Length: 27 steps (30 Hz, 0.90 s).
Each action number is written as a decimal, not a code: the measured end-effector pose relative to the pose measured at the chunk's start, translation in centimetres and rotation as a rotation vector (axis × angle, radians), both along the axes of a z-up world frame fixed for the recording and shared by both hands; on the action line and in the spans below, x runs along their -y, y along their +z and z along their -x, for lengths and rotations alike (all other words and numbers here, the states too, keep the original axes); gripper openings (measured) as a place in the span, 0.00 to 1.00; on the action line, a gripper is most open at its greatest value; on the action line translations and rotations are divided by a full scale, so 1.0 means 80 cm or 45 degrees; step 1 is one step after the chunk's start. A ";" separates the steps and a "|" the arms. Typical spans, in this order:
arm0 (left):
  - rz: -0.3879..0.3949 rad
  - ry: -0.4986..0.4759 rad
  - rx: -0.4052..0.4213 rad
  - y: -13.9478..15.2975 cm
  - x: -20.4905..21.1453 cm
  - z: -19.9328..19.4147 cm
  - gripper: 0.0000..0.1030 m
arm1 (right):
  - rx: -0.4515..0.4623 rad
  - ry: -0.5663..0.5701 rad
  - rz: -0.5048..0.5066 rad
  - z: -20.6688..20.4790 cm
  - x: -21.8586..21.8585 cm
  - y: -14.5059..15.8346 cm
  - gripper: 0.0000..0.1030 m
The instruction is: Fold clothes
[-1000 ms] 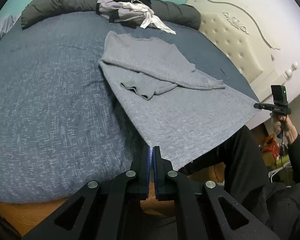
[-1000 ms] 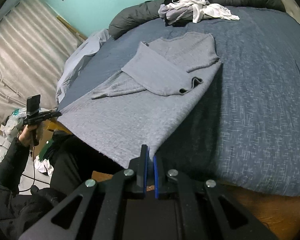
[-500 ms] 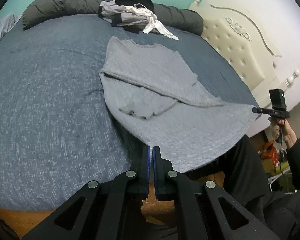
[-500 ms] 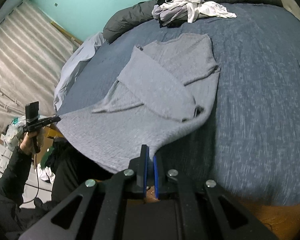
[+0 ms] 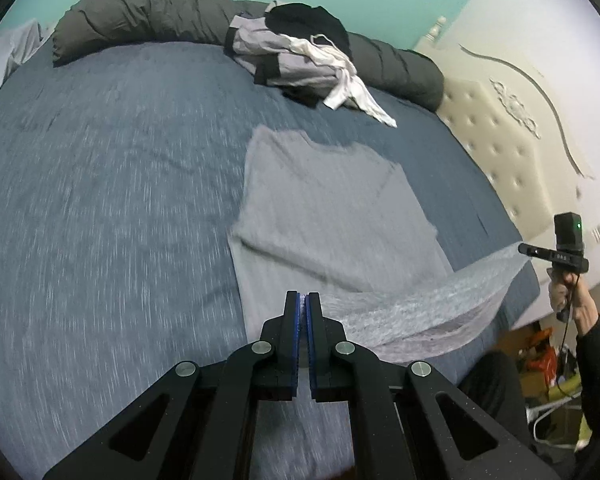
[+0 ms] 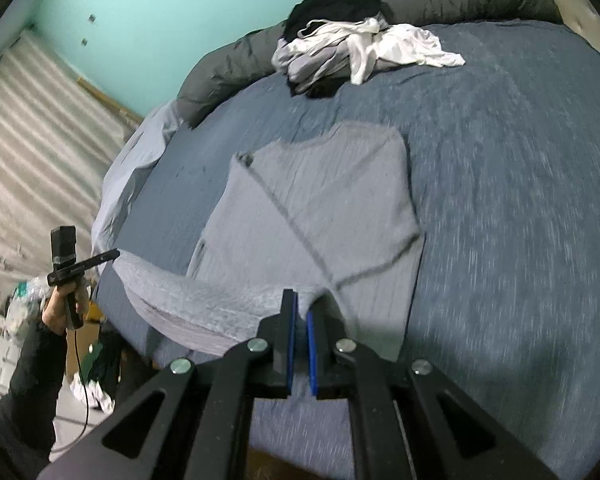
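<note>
Now two grippers, left gripper [image 5: 302,295] and right gripper [image 6: 299,294], pinching one grey sweater [image 5: 332,216].

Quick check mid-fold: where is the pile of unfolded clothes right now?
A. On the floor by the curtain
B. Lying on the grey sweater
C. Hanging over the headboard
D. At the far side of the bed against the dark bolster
D: the pile of clothes sits on the blue bed cover against the dark bolster, apart from the grey sweater.

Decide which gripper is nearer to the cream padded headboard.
Right. The right gripper grips one hem corner of the grey sweater on the headboard side; the left gripper grips the other corner, away from it, toward the striped curtain.
</note>
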<state>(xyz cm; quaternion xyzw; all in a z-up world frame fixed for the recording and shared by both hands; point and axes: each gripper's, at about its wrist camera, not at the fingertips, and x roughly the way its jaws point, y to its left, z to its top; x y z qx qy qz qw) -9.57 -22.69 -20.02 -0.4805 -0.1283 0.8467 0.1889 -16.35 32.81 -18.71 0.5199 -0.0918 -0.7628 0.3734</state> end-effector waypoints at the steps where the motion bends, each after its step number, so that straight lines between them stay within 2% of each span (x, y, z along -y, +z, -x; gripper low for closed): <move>1: -0.007 0.008 0.003 -0.001 0.000 0.018 0.03 | 0.002 -0.013 -0.003 0.018 0.005 -0.002 0.04; 4: -0.050 0.043 0.013 -0.007 0.006 0.076 0.03 | -0.027 -0.075 0.010 0.067 0.018 -0.011 0.04; 8: -0.120 0.100 0.031 -0.024 0.015 0.157 0.03 | -0.008 -0.123 0.005 0.131 0.032 -0.026 0.04; 17: -0.077 0.139 0.079 -0.075 0.007 0.287 0.03 | 0.008 -0.191 -0.087 0.244 0.069 -0.078 0.04; 22: -0.044 0.199 0.138 -0.119 0.009 0.325 0.03 | 0.044 -0.222 -0.138 0.273 0.090 -0.127 0.04; 27: 0.002 0.254 0.202 -0.161 0.012 0.335 0.06 | 0.053 -0.265 -0.159 0.278 0.097 -0.161 0.07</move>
